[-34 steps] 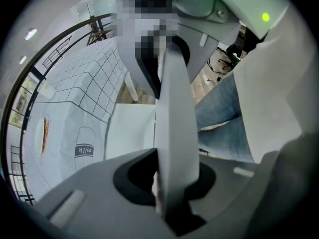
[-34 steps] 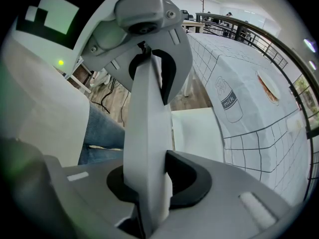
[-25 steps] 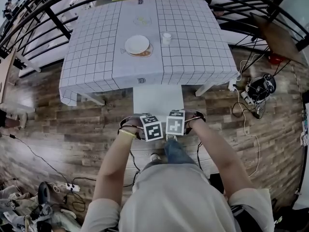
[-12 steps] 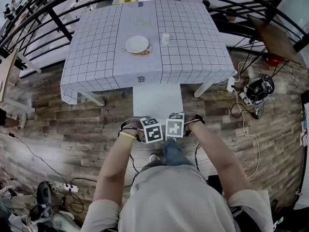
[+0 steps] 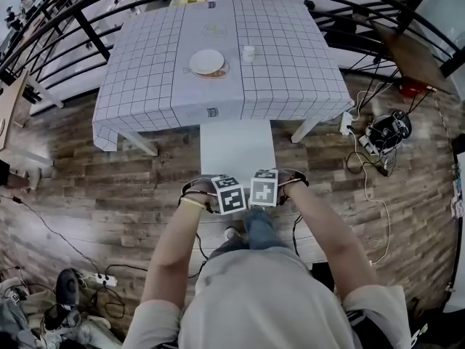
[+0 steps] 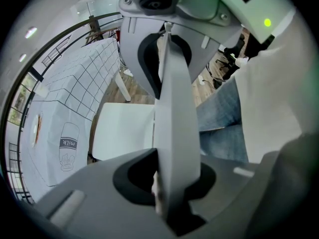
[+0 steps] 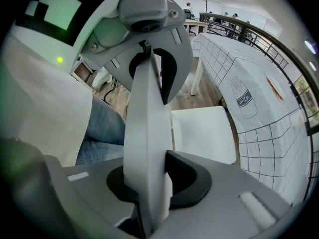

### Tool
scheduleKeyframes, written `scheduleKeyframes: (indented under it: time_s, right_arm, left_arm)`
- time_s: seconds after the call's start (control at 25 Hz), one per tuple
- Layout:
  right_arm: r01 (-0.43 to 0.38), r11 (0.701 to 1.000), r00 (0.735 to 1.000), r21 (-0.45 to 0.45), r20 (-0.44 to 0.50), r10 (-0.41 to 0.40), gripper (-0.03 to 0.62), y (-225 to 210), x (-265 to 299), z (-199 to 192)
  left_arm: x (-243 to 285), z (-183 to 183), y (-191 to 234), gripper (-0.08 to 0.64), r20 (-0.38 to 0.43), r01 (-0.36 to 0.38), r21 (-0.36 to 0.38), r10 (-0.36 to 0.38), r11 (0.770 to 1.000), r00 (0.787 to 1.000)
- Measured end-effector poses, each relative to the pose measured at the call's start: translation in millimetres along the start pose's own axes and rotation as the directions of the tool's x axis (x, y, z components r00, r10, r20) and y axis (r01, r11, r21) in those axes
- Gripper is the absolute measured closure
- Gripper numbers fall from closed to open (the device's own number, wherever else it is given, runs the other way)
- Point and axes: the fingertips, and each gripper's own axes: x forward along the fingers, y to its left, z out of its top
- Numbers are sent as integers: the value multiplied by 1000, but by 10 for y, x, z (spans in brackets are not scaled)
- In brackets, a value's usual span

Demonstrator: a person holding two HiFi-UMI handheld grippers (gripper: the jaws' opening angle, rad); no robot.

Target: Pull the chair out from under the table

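The white chair stands partly out from under the table, its seat (image 5: pixel 237 147) showing in front of the cloth's edge. My left gripper (image 5: pixel 229 195) and right gripper (image 5: pixel 264 188) sit side by side on the top of the chair's backrest, both pointing down. In the left gripper view the backrest edge (image 6: pixel 174 128) runs between the jaws, which are shut on it, with the seat (image 6: pixel 122 131) beyond. The right gripper view shows the same: jaws shut on the backrest (image 7: pixel 145 148), seat (image 7: pixel 203 133) beyond. The fingertips are hidden under the marker cubes in the head view.
The table (image 5: pixel 290 86) wears a white checked cloth and bears a plate (image 5: pixel 207 62) and a cup (image 5: pixel 249 53). Black railings curve behind it. Cables and a dark bundle (image 5: pixel 389 133) lie on the wooden floor at right. My jeans-clad leg (image 5: pixel 260 227) stands right behind the chair.
The chair has slid toward me, so more of the seat shows in front of the tablecloth. Both grippers keep their hold on the backrest.
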Motion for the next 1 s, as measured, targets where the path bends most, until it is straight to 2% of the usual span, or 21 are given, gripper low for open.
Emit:
scheduleKeyframes:
  time_s: [1.0]
  right_arm:
    - [0,1000,1000,-1,-12,0,511,833,69,-38]
  left_arm:
    - [8,-18,-829,479,1,8,10,-8,1000,1000]
